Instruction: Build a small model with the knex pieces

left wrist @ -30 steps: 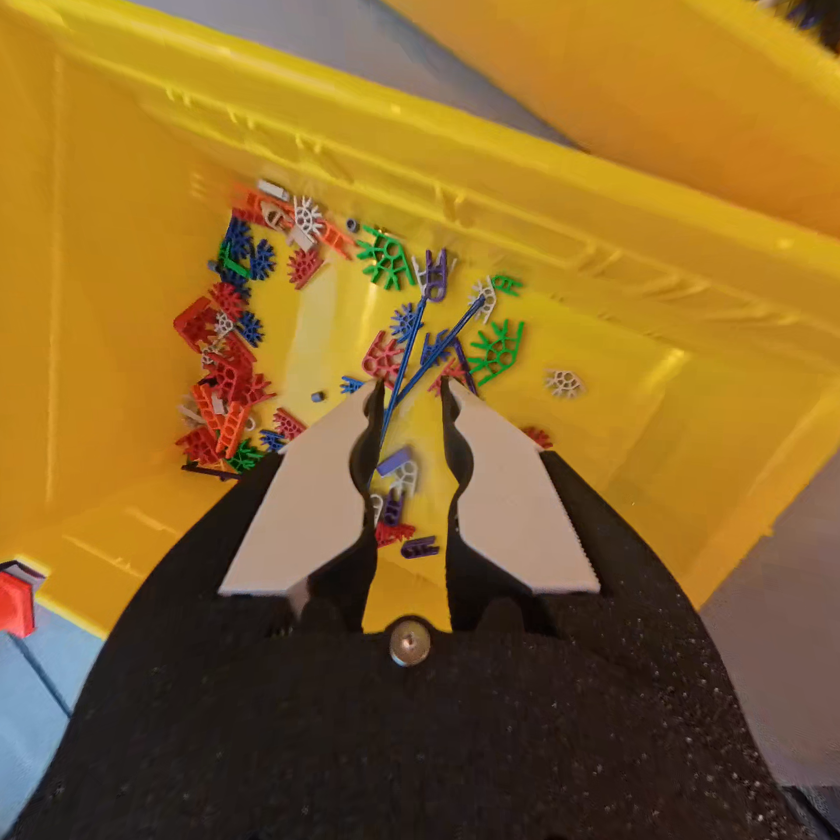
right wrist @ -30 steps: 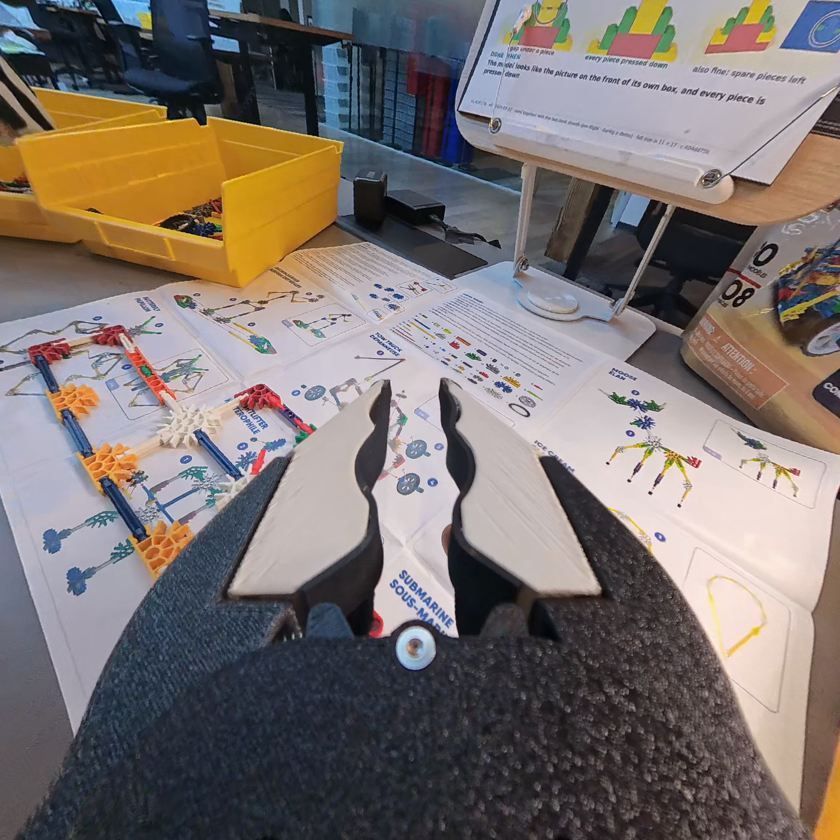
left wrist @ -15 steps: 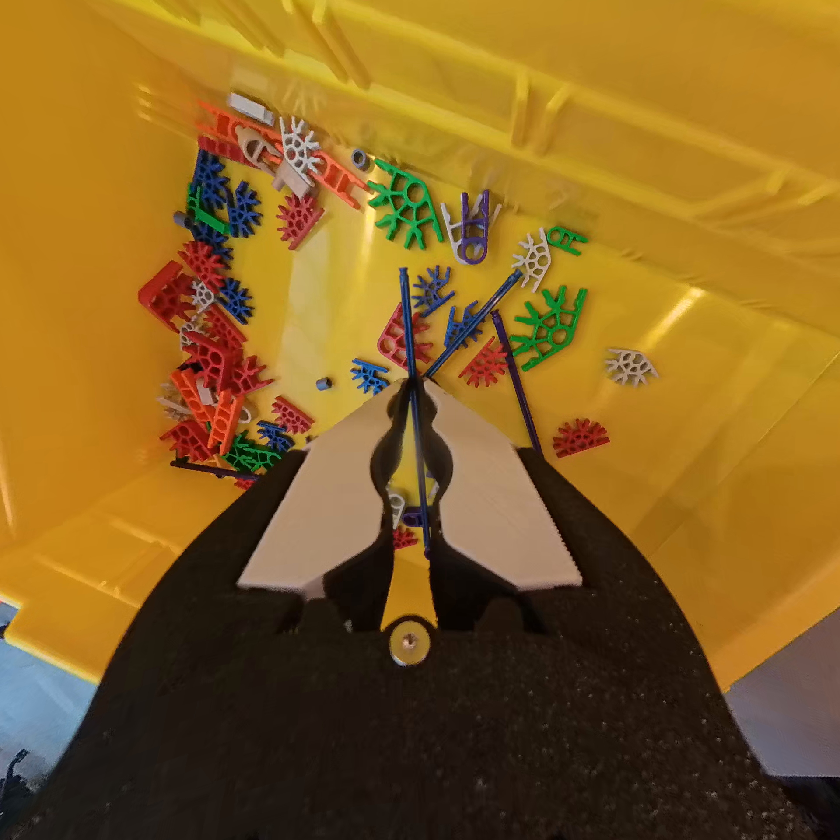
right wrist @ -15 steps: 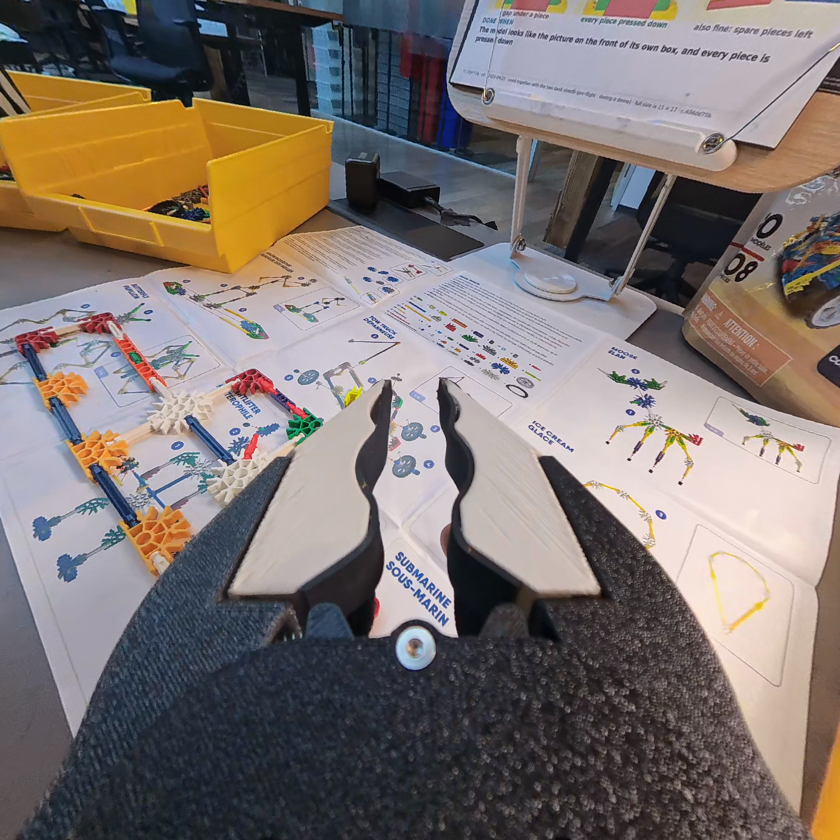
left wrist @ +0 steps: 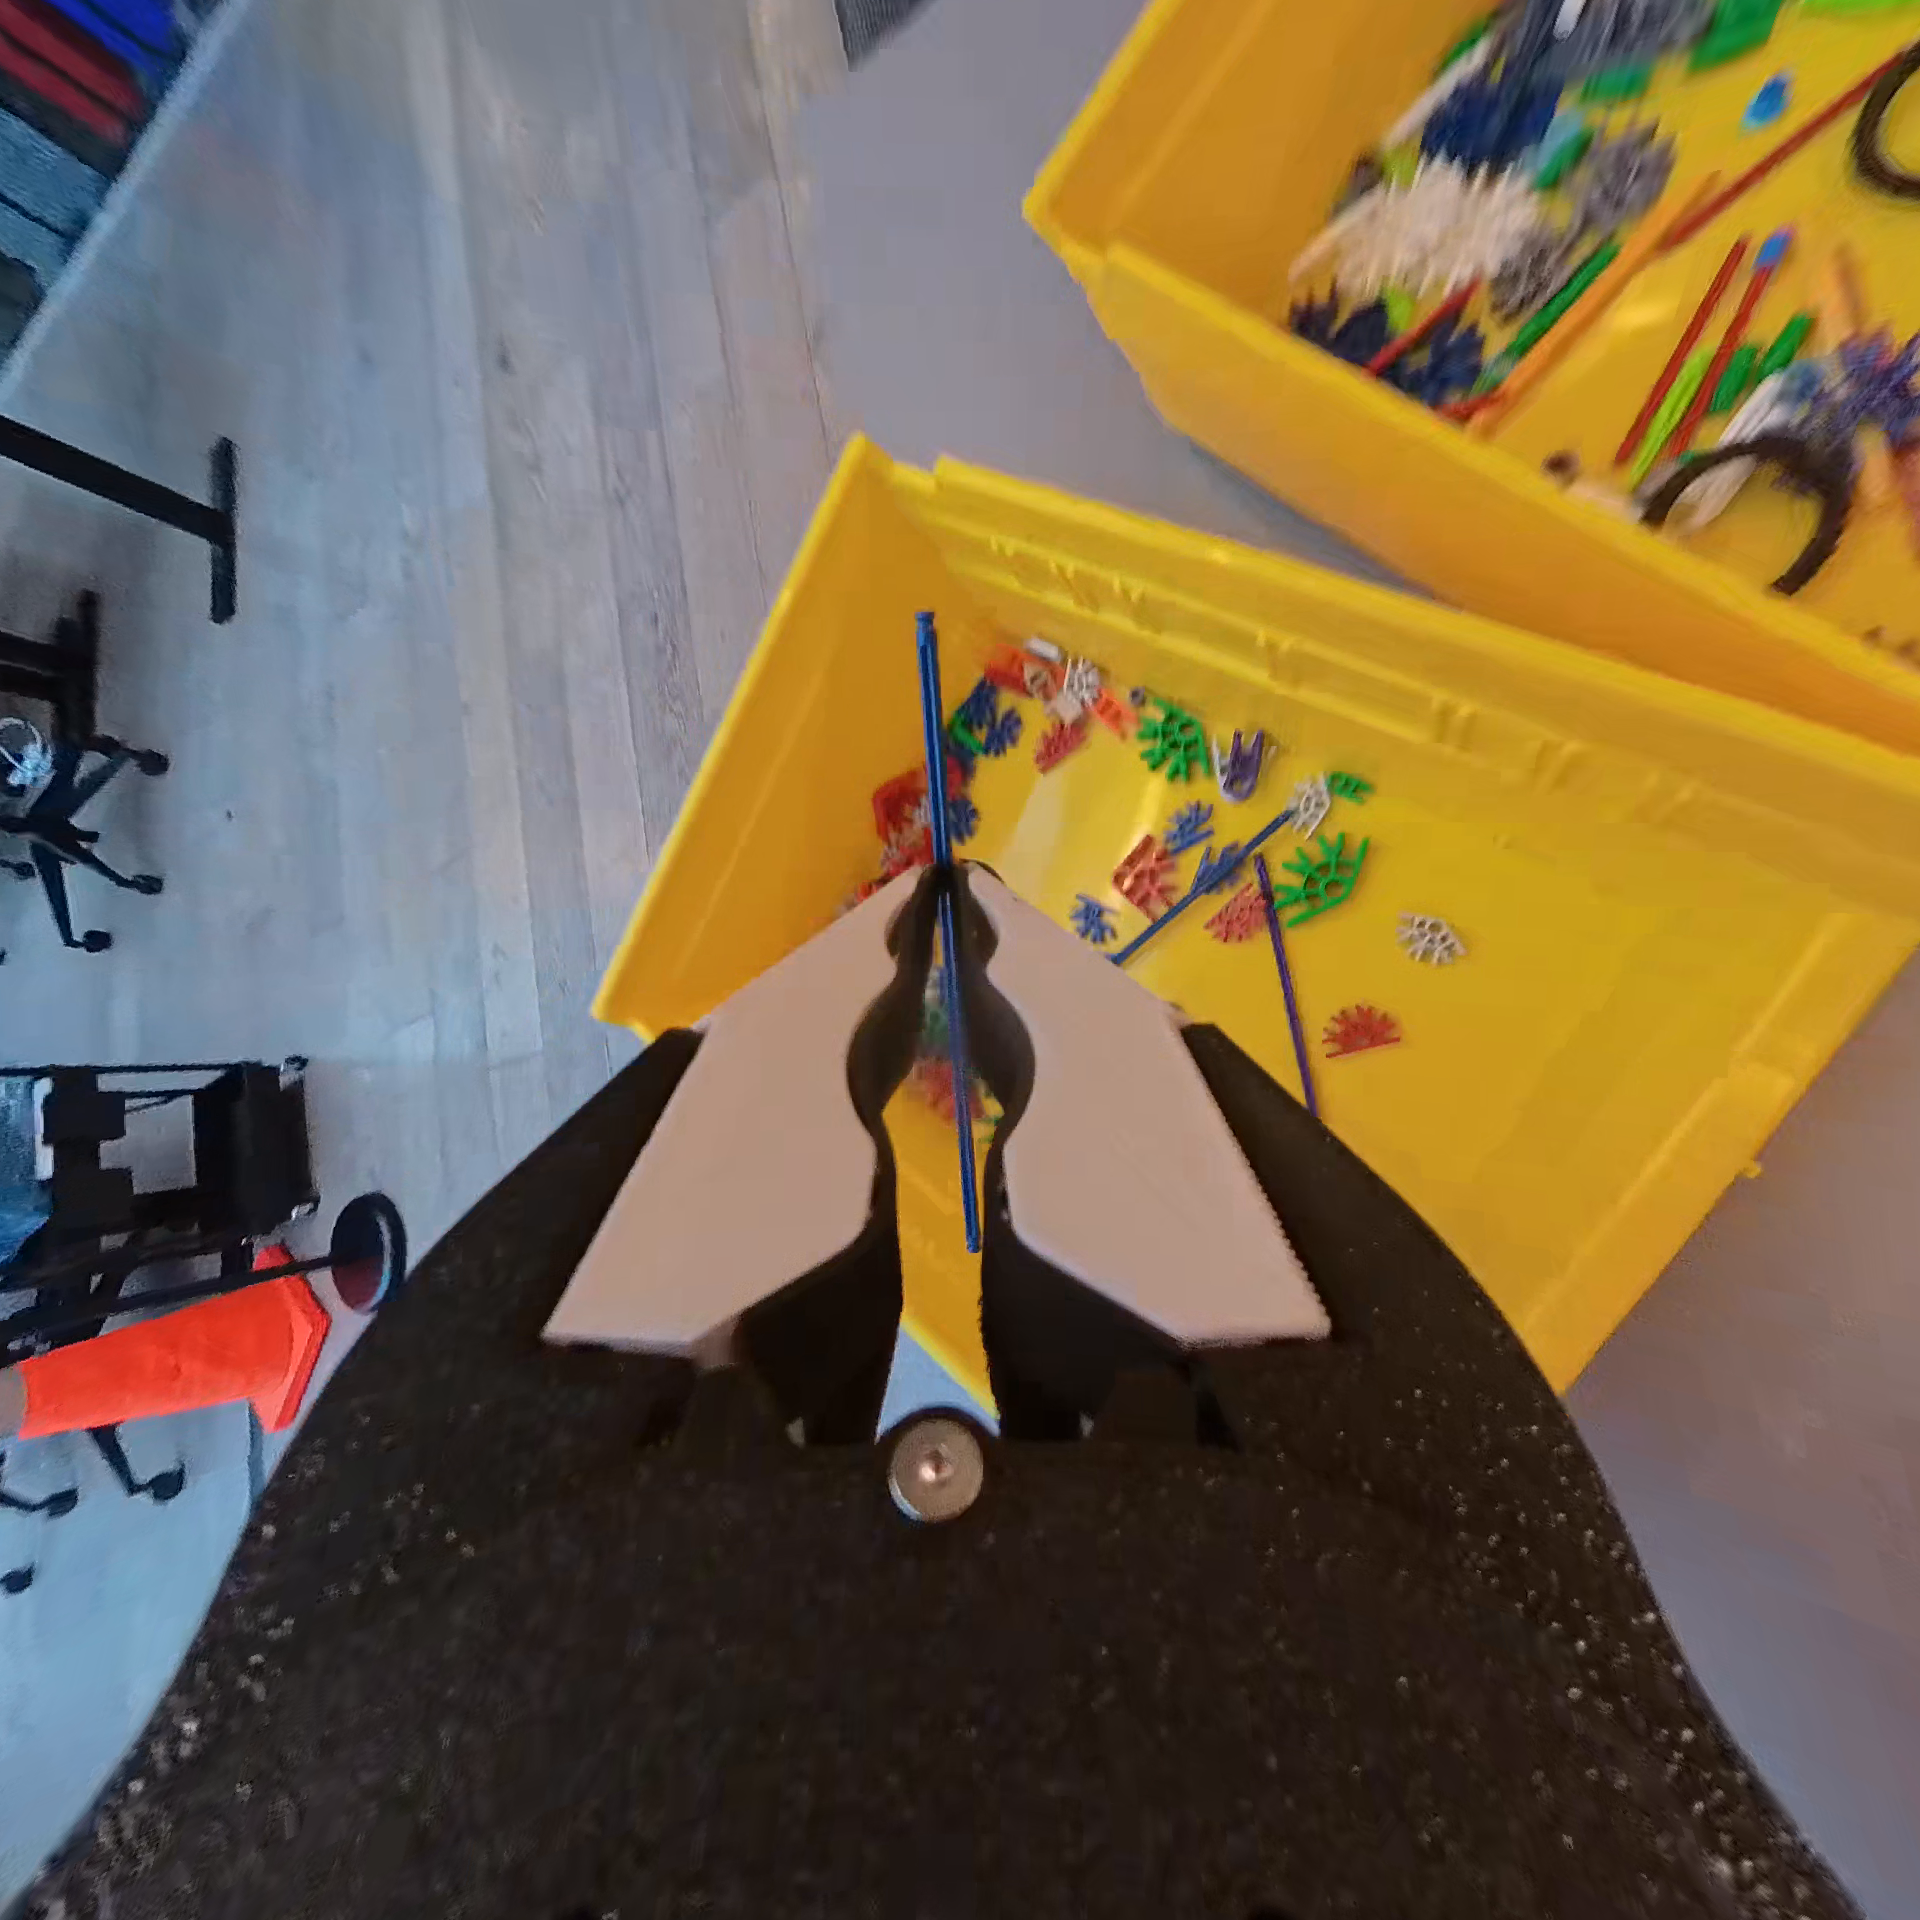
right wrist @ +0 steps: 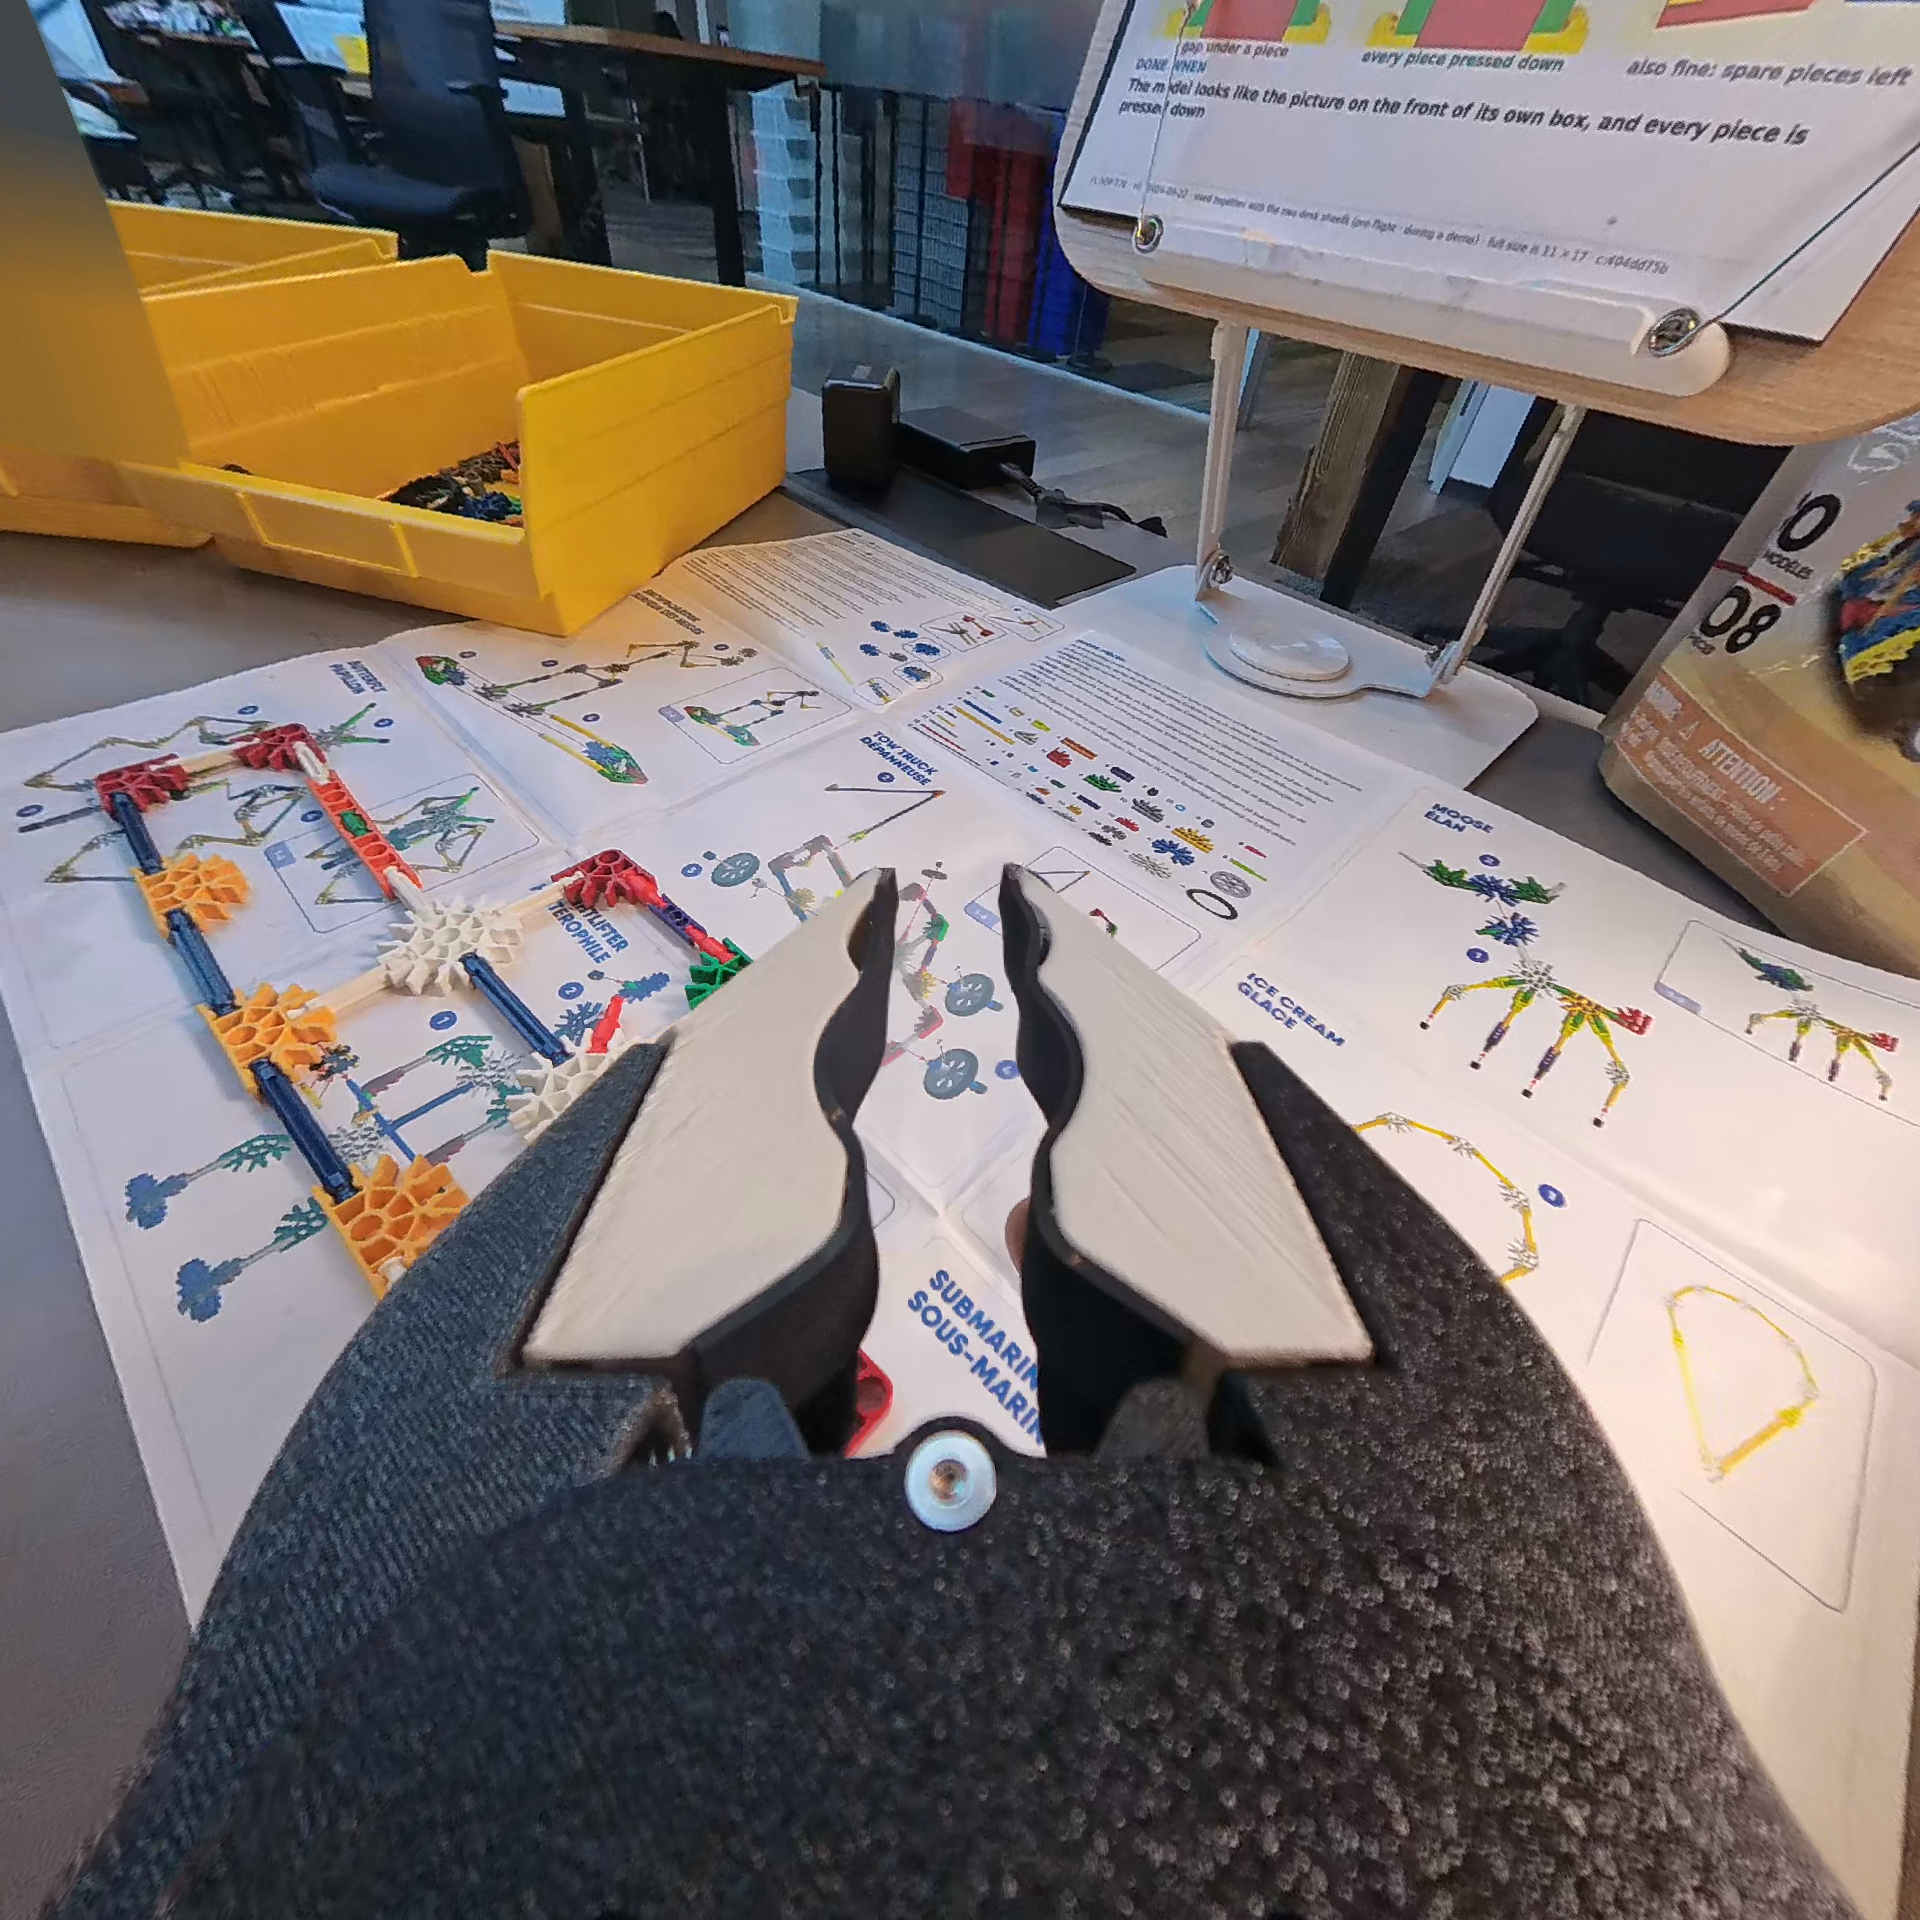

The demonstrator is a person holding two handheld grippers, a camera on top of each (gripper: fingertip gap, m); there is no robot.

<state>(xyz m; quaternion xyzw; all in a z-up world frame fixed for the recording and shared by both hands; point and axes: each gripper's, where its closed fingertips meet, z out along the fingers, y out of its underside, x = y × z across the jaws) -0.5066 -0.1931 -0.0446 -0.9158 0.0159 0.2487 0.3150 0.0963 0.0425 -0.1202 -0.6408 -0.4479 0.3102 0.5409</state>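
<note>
The left claw is clamped at its tips on a thin blue rod, lifted above the yellow bin of loose connectors. The right claw hangs parted and empty over the instruction sheet on the worktop, beside the partly built frame.

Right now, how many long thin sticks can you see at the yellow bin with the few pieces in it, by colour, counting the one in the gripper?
Blue: 2, the held blue rod shut in the left gripper and the loose blue rod lying in the yellow bin.
Purple: 1, the purple rod lying in the bin.
Total: 3.

Office: desks, swivel chairs
</note>
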